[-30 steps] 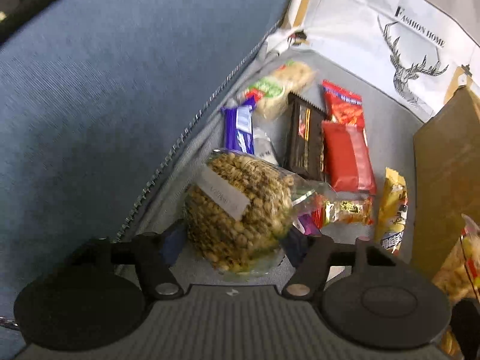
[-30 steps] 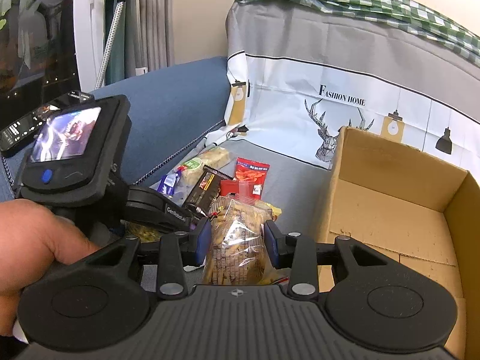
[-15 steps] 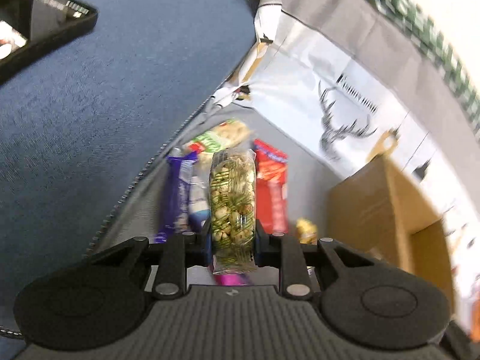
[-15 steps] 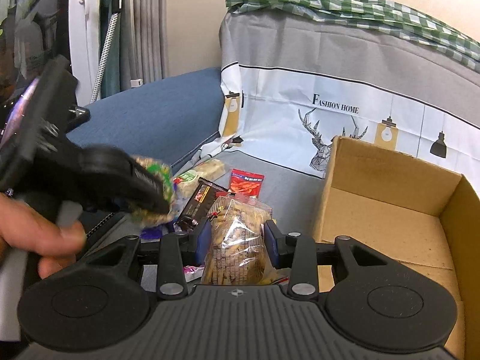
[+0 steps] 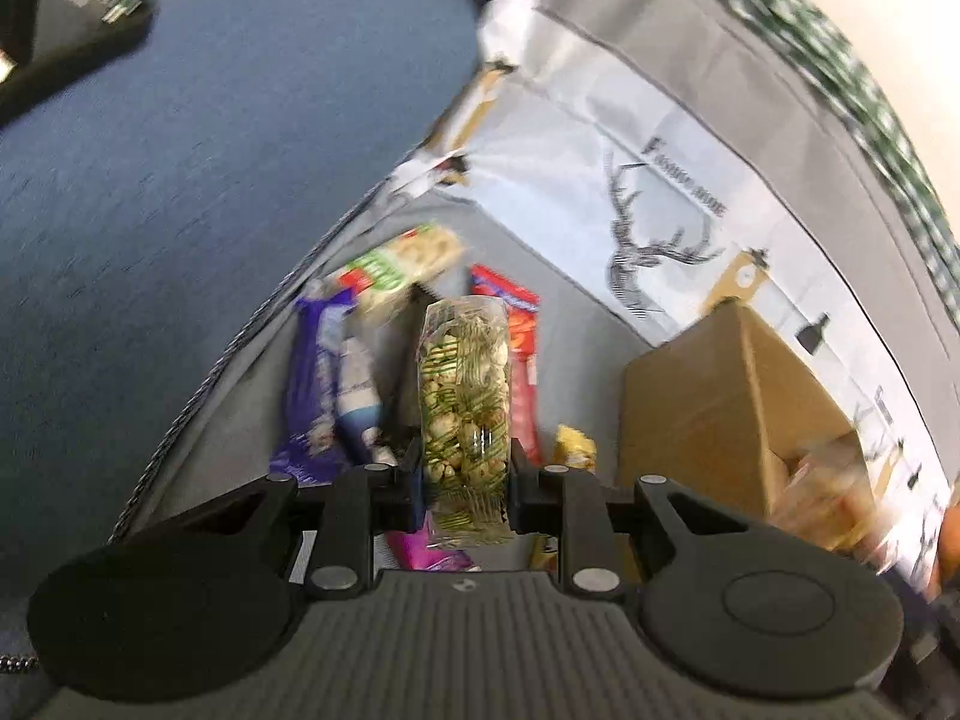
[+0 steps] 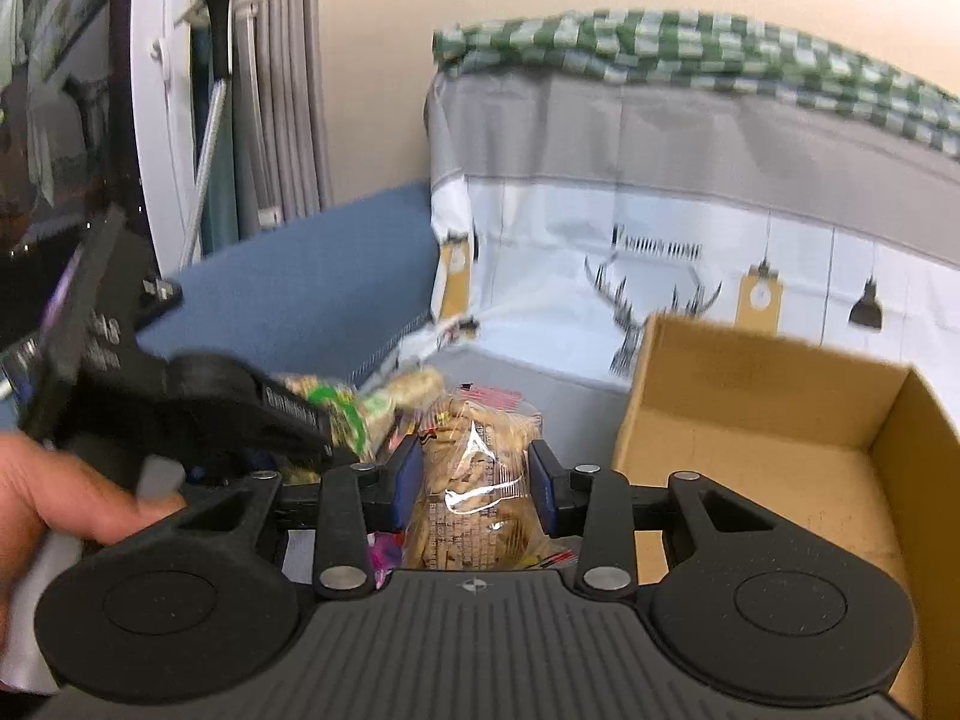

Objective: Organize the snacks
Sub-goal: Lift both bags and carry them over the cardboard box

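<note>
One cardboard box (image 6: pixel 762 414), two held snack bags (image 5: pixel 465 414) (image 6: pixel 474 480), several loose packets.

I see a tan cardboard box (image 6: pixel 780 420), a green-and-white checked cloth (image 6: pixel 690 48), blue upholstery (image 5: pixel 210 150), a purple wrapper (image 5: pixel 312 384), a red packet (image 5: pixel 519 348), and a green-striped nut bag (image 5: pixel 465 408).

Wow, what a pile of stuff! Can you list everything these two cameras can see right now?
Nut packet: one, clear with green, in left tongs.
Biscuit packet: one, clear, tan, in right tongs.
Purple packet: one, lying on grey cloth.
Red packet: one, behind nut packet.
Green-label packet: one, farthest back.
Cardboard box: one, brown, open, right of the snacks.
Blue cushion: one, left.
Hand: one, holding left tongs.
</note>
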{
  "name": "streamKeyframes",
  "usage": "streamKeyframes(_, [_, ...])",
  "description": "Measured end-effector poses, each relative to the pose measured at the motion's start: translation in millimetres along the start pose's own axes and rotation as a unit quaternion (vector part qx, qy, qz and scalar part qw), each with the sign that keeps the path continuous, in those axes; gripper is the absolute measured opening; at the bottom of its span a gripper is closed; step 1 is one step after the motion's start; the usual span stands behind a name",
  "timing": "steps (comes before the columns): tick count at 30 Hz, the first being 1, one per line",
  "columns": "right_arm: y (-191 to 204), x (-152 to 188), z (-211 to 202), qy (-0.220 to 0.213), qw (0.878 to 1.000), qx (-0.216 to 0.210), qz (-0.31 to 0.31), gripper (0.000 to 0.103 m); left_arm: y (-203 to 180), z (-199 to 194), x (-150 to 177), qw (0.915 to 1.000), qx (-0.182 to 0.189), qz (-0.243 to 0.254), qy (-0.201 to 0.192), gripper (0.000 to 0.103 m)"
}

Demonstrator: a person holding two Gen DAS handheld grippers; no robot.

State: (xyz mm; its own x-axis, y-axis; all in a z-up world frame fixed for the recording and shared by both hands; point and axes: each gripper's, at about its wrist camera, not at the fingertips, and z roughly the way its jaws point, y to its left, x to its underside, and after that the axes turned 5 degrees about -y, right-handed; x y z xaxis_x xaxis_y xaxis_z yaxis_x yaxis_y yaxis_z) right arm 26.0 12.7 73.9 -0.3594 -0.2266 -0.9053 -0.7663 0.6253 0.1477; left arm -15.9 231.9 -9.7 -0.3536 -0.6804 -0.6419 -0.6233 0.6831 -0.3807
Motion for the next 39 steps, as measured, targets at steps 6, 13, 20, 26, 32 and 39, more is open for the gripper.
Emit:
streamKeyframes(6, [-31.4, -34.7, -31.1, -0.033, 0.999, 0.023, -0.002, 0.037, -34.2, -14.6, 5.7, 0.9962, 0.032, 0.072, -0.037, 0.027])
streamKeyframes(13, [-83.4, -21.8, -33.6, -0.042, 0.994, 0.103, -0.017, 0.036, -59.9, -24.1, 12.0, 0.9883, 0.064, 0.118, -0.072, 0.027])
streamKeyframes(20, [-125.3, -4.3, -30.5, -0.03, 0.986, 0.158, 0.038, 0.036, -98.6, -37.8, 17.8, 0.9738, 0.105, 0.167, -0.113, 0.027])
streamKeyframes(26, [-145.9, 2.9, -26.3, -0.022, 0.981, 0.186, 0.04, 0.036, -159.1, -42.2, 5.6, 0.9639, 0.15, 0.189, -0.112, 0.027])
streamKeyframes(32, [-162.3, 7.5, -31.6, -0.021, 0.974, 0.216, 0.066, 0.036, -191.6, -27.9, 28.8, 0.9533, 0.195, 0.204, -0.107, 0.027])
streamKeyframes(39, [-177.1, 11.9, -32.6, -0.016, 0.968, 0.238, 0.072, 0.036, -207.8, -4.8, 44.2, 0.9461, 0.214, 0.228, -0.084, 0.027])
